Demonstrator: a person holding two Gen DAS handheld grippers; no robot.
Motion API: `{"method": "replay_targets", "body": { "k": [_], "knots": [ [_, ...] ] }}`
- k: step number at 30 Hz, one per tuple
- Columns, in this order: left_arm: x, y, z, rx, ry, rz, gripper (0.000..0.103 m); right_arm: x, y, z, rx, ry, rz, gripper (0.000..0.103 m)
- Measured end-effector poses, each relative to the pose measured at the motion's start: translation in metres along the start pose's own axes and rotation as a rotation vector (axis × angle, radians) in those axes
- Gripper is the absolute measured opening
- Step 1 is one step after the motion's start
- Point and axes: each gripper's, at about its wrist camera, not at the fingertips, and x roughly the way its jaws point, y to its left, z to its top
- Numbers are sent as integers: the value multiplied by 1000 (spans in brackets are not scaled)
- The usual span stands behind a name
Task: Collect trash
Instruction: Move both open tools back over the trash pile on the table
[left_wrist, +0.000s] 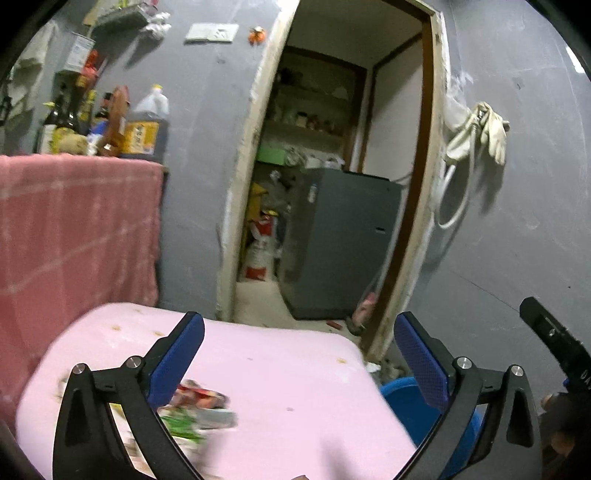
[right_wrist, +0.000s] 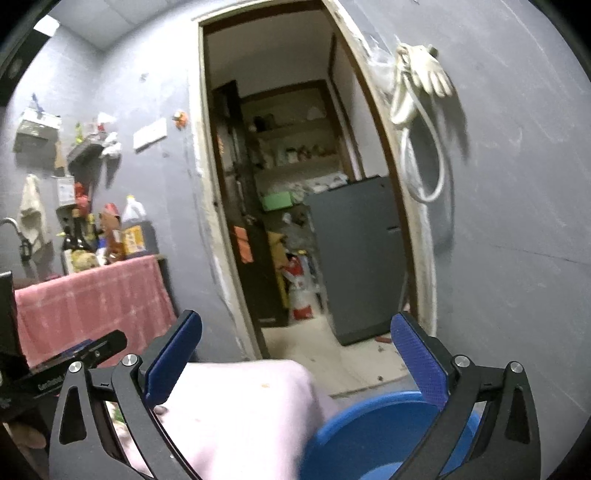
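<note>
Several crumpled snack wrappers (left_wrist: 199, 408), red and green, lie blurred on a pink table (left_wrist: 295, 369) near its left front. My left gripper (left_wrist: 299, 354) is open and empty above the table, its left finger just over the wrappers. A blue bin (left_wrist: 410, 406) stands below the table's right edge. In the right wrist view my right gripper (right_wrist: 295, 354) is open and empty, above the pink table's corner (right_wrist: 240, 406) and the blue bin (right_wrist: 369, 432). The left gripper's black body (right_wrist: 66, 362) shows at the left there.
A grey wall with an open doorway (left_wrist: 332, 184) lies ahead; a grey appliance (left_wrist: 340, 243) stands inside. A counter draped with a pink towel (left_wrist: 74, 229) holds bottles (left_wrist: 144, 125) at the left. White gloves and a hose (left_wrist: 476, 136) hang on the wall at the right.
</note>
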Motion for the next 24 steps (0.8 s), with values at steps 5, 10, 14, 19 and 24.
{"method": "replay_targets", "body": {
  "k": [5, 10, 14, 19, 24],
  "knots": [
    [-21, 27, 4, 15, -33, 61, 101, 0, 29, 2, -24, -28, 58, 103],
    [-41, 58, 1, 19, -58, 125, 101, 5, 60, -2, -54, -39, 121, 103],
    [-54, 84, -4, 19, -72, 172, 101, 10, 85, -9, -76, -31, 173, 103],
    [-65, 114, -12, 14, -70, 222, 101, 22, 112, -23, -104, 14, 240, 103],
    [-68, 139, -25, 1, -44, 251, 101, 38, 129, -40, -133, 87, 268, 103]
  ]
}}
